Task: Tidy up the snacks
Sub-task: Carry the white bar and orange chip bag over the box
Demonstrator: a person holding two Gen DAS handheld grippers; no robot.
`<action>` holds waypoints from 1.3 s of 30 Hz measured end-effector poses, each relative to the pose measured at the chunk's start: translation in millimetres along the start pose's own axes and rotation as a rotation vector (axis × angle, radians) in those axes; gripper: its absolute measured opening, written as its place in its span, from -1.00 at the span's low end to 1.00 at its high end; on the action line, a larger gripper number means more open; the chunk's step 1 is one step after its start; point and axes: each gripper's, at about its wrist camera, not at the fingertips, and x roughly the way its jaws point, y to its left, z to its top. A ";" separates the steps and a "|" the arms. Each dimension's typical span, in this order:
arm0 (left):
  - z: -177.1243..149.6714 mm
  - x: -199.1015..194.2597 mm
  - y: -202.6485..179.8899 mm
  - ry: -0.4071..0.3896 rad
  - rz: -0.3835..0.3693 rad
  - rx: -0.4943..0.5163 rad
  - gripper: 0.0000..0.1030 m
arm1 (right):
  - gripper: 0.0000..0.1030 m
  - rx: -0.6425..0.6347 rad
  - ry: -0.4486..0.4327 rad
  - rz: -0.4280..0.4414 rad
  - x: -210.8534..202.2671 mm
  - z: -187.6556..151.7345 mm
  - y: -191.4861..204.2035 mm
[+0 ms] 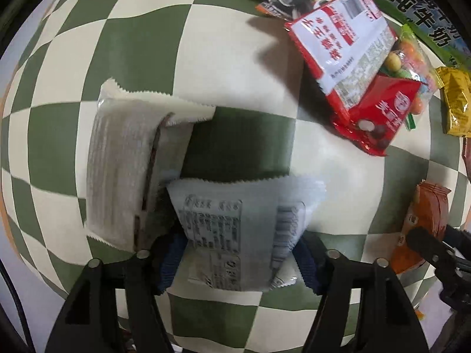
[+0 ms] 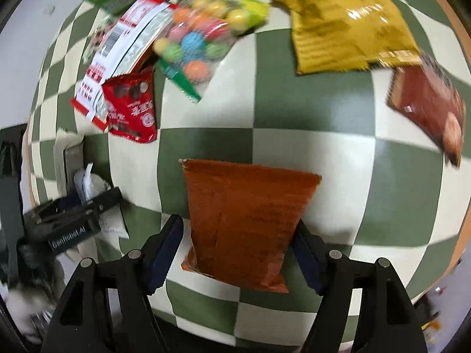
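In the left wrist view my left gripper [image 1: 238, 260] is shut on a white snack packet [image 1: 235, 232] with a printed label, held over the checkered tablecloth. A second white packet [image 1: 123, 170] lies to its left. In the right wrist view my right gripper [image 2: 235, 253] is shut on an orange snack bag [image 2: 244, 223]. The left gripper [image 2: 73, 220] with its white packet [image 2: 88, 184] shows at the left of that view. The orange bag [image 1: 424, 223] and the right gripper show at the right edge of the left view.
A pile lies further out: red-and-white packet [image 1: 344, 50], red packet [image 1: 379, 114], bag of coloured balls [image 2: 200, 41]. A yellow bag [image 2: 347, 20] and a brown bag [image 2: 429, 103] lie to the right. A milk carton [image 1: 424, 14] is at the far edge.
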 end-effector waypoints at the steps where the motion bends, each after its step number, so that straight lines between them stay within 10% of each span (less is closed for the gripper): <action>1: -5.4 -0.6 -1.5 -0.003 0.001 0.000 0.03 | 0.28 0.006 -0.023 -0.015 0.2 -4.9 -1.8; 12: -30.7 -31.6 -33.0 -0.052 -0.012 0.075 -0.06 | -0.12 0.026 -0.095 0.019 2.1 -41.1 -17.6; 20: -12.2 -142.9 -58.0 -0.211 -0.157 0.125 -0.06 | -0.13 0.012 -0.228 0.153 -105.2 -33.9 -10.1; 29: 130.4 -259.7 -88.8 -0.356 -0.244 0.150 -0.05 | -0.13 -0.075 -0.471 0.180 -243.7 60.2 16.4; 39: 266.9 -196.6 -101.0 -0.126 -0.185 0.123 -0.05 | -0.13 -0.042 -0.377 0.114 -241.1 209.3 13.2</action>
